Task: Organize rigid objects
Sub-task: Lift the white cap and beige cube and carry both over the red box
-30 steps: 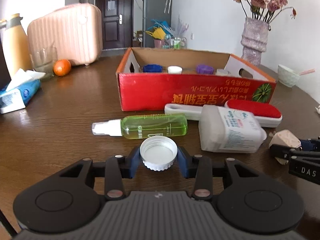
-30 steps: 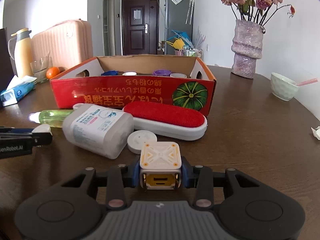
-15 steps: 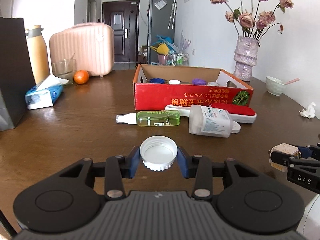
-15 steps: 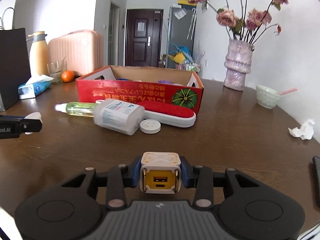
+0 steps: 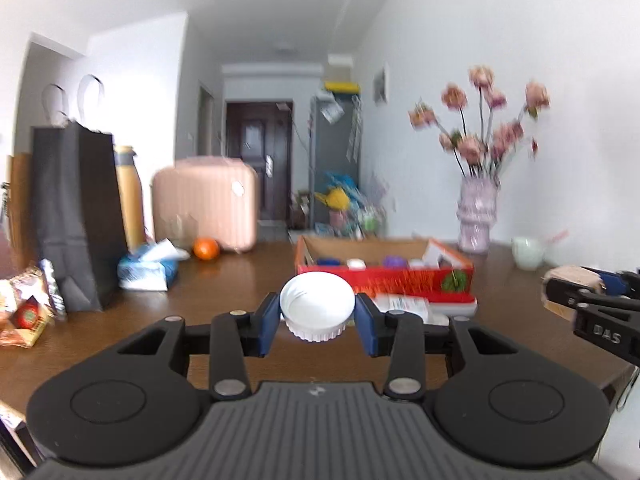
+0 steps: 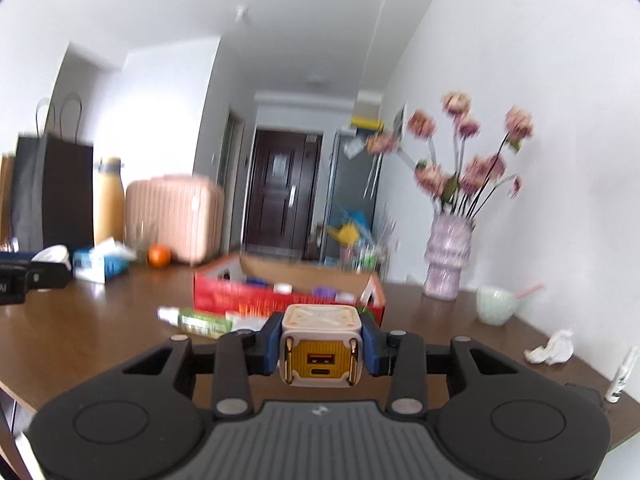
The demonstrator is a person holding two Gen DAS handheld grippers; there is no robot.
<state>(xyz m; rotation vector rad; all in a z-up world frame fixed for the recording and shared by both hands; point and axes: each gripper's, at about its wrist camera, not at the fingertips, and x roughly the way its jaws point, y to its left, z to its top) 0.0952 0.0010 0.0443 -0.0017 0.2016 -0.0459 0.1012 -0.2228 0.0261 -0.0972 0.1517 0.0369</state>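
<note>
Left wrist view. Your left claw (image 5: 317, 317) is clenched on a white ribbed bottle cap (image 5: 317, 304), open side up, a blue pad against each side, held above the brown bench (image 5: 100, 332). Beyond it: a red cardboard box (image 5: 384, 276) holding a blue item, a white one and a purple one, all blurred. Against the box's near wall lies a white bottle (image 5: 402, 303), partly hidden by the claw. Far left: black paper bag (image 5: 76, 216), tissue pack (image 5: 146, 268), orange (image 5: 206, 248), pink suitcase (image 5: 206, 204). Far right: vase of pink flowers (image 5: 478, 216) and pale bowl (image 5: 528, 252). Your right claw (image 5: 576, 284) enters at the right edge, carrying a pale block.

Right wrist view. Your right claw (image 6: 322, 346) grips a cube-shaped charger (image 6: 321, 350), white shell, orange face with two ports towards the camera, lifted off the bench. Behind it, a green spray bottle (image 6: 196, 320) lies in front of the red box. At right: crumpled tissue (image 6: 550, 350). Your left claw shows at the left edge.
</note>
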